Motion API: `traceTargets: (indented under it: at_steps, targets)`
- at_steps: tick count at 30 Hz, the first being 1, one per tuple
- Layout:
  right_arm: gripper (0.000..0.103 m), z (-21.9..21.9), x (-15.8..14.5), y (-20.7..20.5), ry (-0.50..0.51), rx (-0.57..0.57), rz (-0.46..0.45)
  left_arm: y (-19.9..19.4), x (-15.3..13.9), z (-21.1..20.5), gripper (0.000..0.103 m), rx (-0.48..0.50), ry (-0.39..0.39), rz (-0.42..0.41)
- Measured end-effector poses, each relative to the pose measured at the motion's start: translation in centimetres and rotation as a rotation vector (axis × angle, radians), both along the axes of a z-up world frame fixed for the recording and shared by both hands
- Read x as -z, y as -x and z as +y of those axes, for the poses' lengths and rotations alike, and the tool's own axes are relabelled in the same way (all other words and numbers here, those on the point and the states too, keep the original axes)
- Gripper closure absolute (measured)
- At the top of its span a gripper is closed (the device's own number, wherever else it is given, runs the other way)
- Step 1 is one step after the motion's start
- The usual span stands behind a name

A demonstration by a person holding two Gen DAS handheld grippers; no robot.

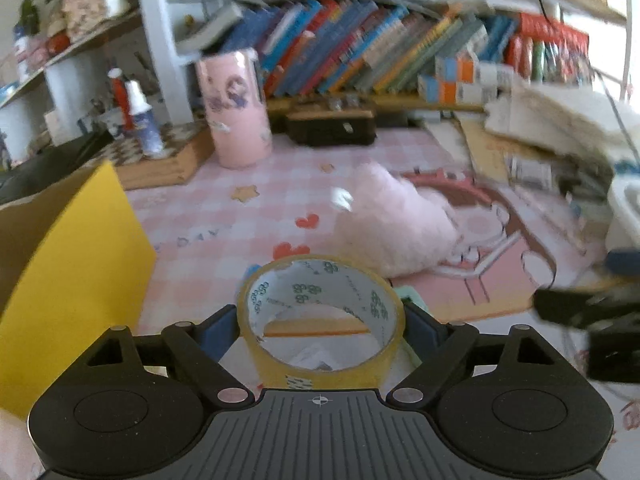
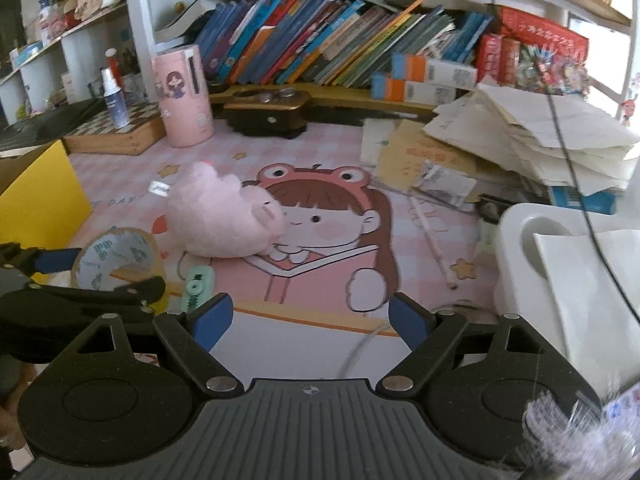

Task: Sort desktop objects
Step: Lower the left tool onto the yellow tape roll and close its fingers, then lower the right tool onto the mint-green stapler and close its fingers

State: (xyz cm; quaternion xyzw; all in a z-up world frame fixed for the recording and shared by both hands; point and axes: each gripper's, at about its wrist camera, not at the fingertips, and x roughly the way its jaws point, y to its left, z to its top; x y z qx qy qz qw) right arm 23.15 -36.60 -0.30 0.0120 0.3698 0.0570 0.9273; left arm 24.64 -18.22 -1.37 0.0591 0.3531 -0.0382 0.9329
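Tape roll (image 1: 320, 316) sits clamped between the blue pads of my left gripper (image 1: 320, 330), squeezed across its width, its open core facing up and forward toward the camera, and it looks lifted just off the pink desk mat (image 1: 224, 216). Ahead of it lies the pink plush toy (image 1: 396, 224), and the yellow box (image 1: 68, 264) stands close on my left (the likely drop place, I judge), so the coming move is a short swing leftward. From the right wrist, my right gripper (image 2: 310, 322) is spread wide with nothing between its pads, hovering over the mat. The tape roll (image 2: 116, 258) shows at far left in the other gripper, with a mint green correction tape (image 2: 196, 286) just beside it and the plush (image 2: 224, 216) beyond.
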Motion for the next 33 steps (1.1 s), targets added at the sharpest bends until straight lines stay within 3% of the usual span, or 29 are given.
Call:
traceTargets:
  at_steps: [10,17,21,25,28,33]
  targets:
    - [0.019,3.7,1.6,-2.0,-0.032,-0.155,0.053,3.5,-4.5,3.7,0.015,-0.097,0.039,-0.156]
    - [0.047,7.1,3.4,-3.6,-0.011,-0.277,0.064,5.6,-5.5,5.2,0.015,-0.153,0.028,-0.193]
    - [0.055,8.3,4.7,-4.7,-0.004,-0.294,0.083,6.5,-5.8,5.7,0.015,-0.17,0.026,-0.208]
    - [0.063,9.1,5.1,-4.5,0.057,-0.326,0.034,7.0,-5.7,5.9,0.015,-0.18,0.025,-0.2]
    - [0.08,9.2,5.1,-4.2,0.065,-0.344,0.018,7.3,-5.7,5.9,0.015,-0.183,0.028,-0.2]
    - [0.08,9.1,4.9,-4.3,0.058,-0.326,0.031,7.6,-5.7,5.8,0.015,-0.178,0.032,-0.203]
